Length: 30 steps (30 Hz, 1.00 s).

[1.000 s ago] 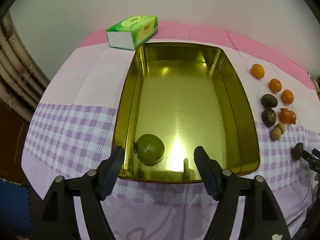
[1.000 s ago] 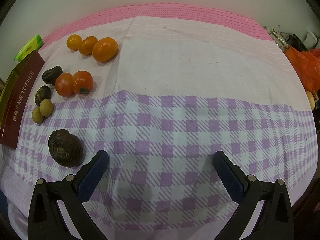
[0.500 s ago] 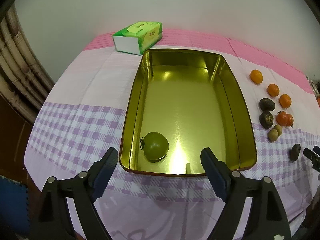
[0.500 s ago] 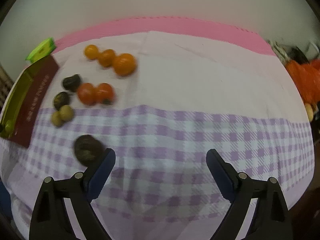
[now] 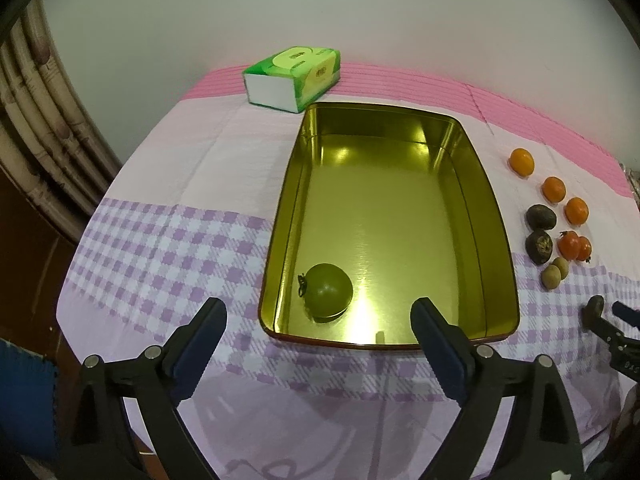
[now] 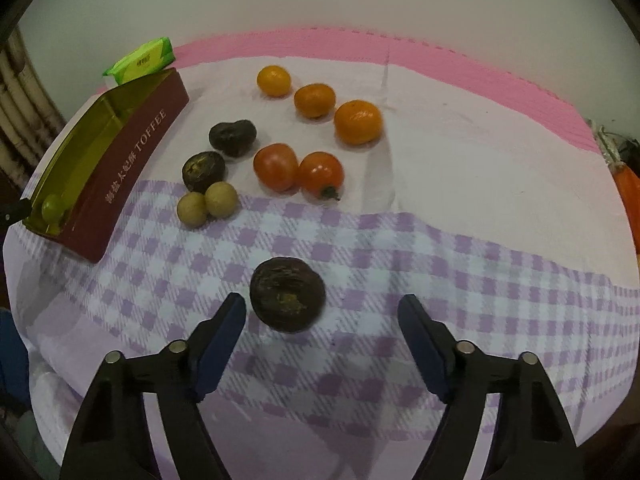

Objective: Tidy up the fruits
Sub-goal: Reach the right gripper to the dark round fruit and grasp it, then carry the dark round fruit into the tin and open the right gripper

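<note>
The right gripper (image 6: 322, 316) is spread wide and holds nothing, hanging just above the cloth (image 6: 440, 264) with a dark wrinkled fruit (image 6: 287, 294) lying between its fingertips, nearer the left finger and touching neither. Beyond that fruit, toward the tin (image 6: 132, 160), sit two small tan fruits (image 6: 208, 204) touching each other, then two more dark fruits (image 6: 218, 152), with two tomatoes (image 6: 298, 170) pressed together beside them. Farther from the tin's long side runs a row of three oranges (image 6: 316, 100). The left gripper (image 5: 318, 322) is also wide open and empty, poised at the tin's near end. Inside the tin (image 5: 498, 216), a green tomato (image 5: 329, 290) rests in the near corner on the left, close to the wall. A tissue pack (image 5: 294, 78) lies just past the tin's far end.
</note>
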Tool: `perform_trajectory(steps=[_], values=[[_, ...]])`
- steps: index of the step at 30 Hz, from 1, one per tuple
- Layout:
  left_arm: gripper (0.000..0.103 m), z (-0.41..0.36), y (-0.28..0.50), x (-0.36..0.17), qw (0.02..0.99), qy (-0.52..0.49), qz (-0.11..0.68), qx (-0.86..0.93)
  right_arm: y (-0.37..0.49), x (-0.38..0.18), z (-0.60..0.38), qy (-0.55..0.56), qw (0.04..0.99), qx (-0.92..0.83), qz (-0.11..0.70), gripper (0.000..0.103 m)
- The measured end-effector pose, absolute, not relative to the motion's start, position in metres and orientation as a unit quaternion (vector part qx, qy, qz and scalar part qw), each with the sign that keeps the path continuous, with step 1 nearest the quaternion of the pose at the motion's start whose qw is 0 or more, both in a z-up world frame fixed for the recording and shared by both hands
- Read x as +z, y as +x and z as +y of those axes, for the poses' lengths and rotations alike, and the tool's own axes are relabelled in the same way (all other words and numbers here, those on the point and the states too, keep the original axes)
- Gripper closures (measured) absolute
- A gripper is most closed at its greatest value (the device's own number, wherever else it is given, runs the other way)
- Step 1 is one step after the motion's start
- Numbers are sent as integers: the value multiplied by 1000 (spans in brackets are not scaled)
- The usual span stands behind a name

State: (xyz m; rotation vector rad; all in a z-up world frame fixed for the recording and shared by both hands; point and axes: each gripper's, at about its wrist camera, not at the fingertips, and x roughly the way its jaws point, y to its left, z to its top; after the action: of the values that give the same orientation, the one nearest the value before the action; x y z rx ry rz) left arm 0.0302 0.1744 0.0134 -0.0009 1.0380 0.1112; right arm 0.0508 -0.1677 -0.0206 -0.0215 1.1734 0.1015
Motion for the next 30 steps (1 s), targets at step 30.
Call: perform_trajectory(steps=[30], values=[[11,211,20,17,861,-46,495,107,59,-23,-136,-32,831,75,551,61]])
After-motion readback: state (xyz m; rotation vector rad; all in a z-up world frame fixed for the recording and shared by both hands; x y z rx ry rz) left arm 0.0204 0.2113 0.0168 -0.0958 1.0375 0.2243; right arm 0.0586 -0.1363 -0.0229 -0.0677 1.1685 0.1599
